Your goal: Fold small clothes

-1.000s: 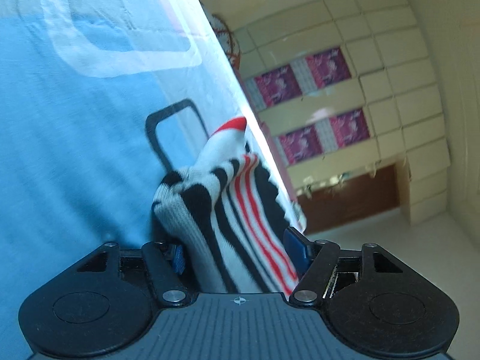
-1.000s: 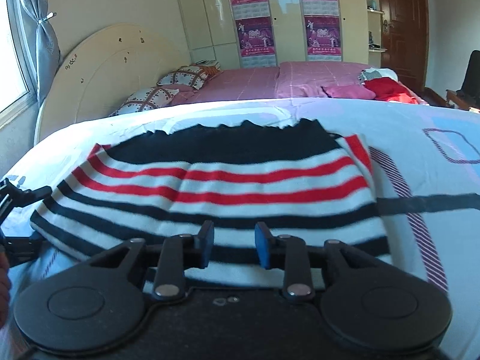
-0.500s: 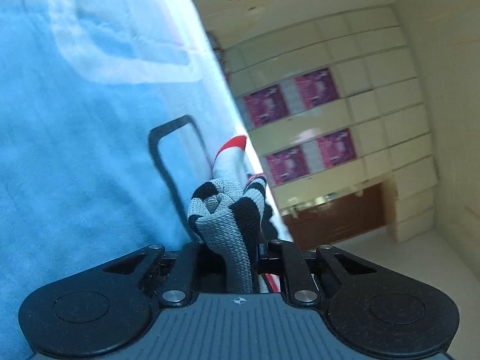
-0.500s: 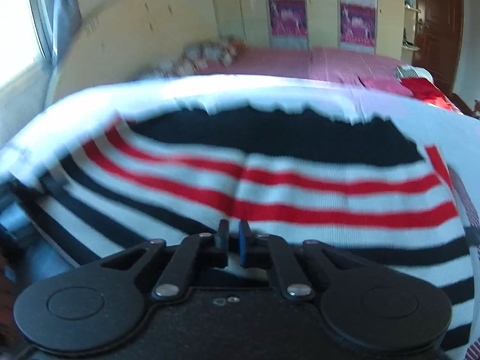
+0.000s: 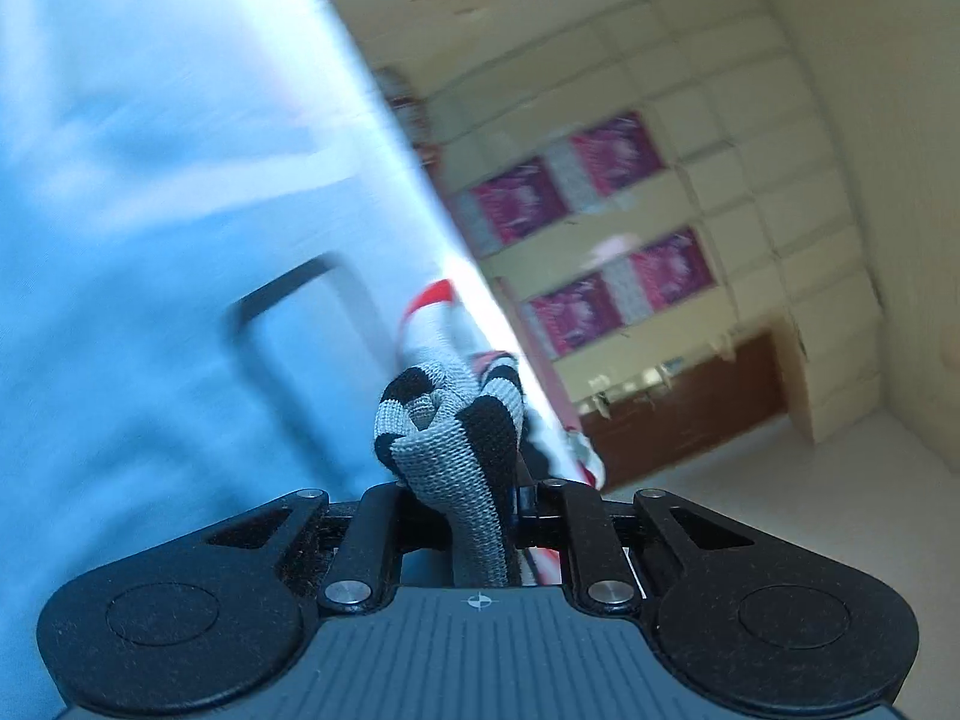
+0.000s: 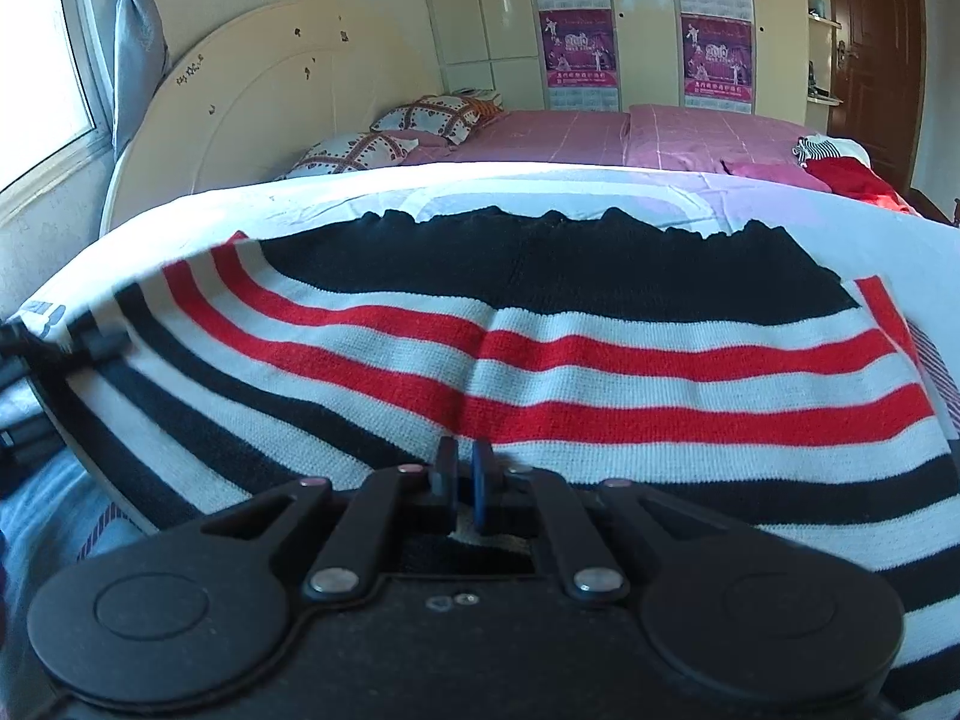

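Observation:
A knitted garment (image 6: 600,372) striped in red, white and black lies spread on the pale blue bed sheet (image 6: 600,192). My right gripper (image 6: 462,480) is shut on its near edge, with the fabric lifted a little at the pinch. My left gripper (image 5: 462,486) is shut on a bunched corner of the striped garment (image 5: 444,420); this view is tilted, with the sheet (image 5: 150,240) at the left. The left gripper also shows at the far left of the right wrist view (image 6: 90,348), at the garment's left corner.
A pink bed (image 6: 600,132) with patterned pillows (image 6: 384,138) stands behind, with a red cloth (image 6: 846,174) on its right end. A cream headboard (image 6: 270,96), wardrobe with posters (image 6: 576,48) and a brown door (image 6: 870,48) lie beyond.
Both grippers have closed on the garment: the right on the near edge, the left on the bunched corner. The near edge has lifted and the left view has tilted further.

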Tool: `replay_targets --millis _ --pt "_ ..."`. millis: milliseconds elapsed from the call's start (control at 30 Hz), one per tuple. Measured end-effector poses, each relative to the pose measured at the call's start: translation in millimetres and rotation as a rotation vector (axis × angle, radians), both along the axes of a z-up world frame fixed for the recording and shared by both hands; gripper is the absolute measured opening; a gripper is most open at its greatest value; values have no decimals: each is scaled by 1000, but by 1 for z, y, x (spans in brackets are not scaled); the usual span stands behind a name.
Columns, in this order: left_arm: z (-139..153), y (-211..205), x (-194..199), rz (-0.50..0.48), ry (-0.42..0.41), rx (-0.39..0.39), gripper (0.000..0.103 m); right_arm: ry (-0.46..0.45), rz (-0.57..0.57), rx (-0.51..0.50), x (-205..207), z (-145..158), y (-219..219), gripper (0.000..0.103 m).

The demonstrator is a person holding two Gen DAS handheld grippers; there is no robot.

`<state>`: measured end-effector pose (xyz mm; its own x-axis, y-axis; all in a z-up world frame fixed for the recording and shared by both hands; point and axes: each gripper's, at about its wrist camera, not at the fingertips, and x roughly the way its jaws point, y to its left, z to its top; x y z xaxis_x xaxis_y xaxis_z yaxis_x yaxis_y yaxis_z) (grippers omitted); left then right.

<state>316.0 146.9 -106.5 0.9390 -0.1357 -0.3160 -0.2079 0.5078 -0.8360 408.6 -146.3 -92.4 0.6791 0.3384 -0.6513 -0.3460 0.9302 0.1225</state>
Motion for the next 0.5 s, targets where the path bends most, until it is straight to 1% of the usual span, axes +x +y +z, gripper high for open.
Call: replay_targets --millis 100,167,233,300,333,367,400,433,467,500 --pt "45 -16 17 -82 -79 117 15 -16 2 8 -1 -2 -2 4" --pt "77 -36 33 -161 -139 189 15 -15 -7 36 -2 -3 -6 4" --pt "104 -64 47 -263 -196 268 15 -7 -15 75 -2 -5 -11 4" --pt "124 -98 64 -403 -237 332 15 27 -30 145 2 -4 -19 3" --pt "130 -117 72 -473 -248 368 15 60 -52 223 4 -3 -32 3" --pt "132 -134 81 -546 -245 385 15 84 -126 337 2 -2 -54 10" --pt "130 -150 92 -636 -219 375 15 82 -230 434 -6 -2 -82 15" --pt "123 -168 103 -725 -169 374 16 71 -316 493 -17 -3 -108 24" --pt "114 -186 110 -772 -118 404 16 62 -381 545 -30 -4 -134 35" --pt "102 -204 114 -812 -73 444 23 59 -447 589 -42 -6 -159 40"
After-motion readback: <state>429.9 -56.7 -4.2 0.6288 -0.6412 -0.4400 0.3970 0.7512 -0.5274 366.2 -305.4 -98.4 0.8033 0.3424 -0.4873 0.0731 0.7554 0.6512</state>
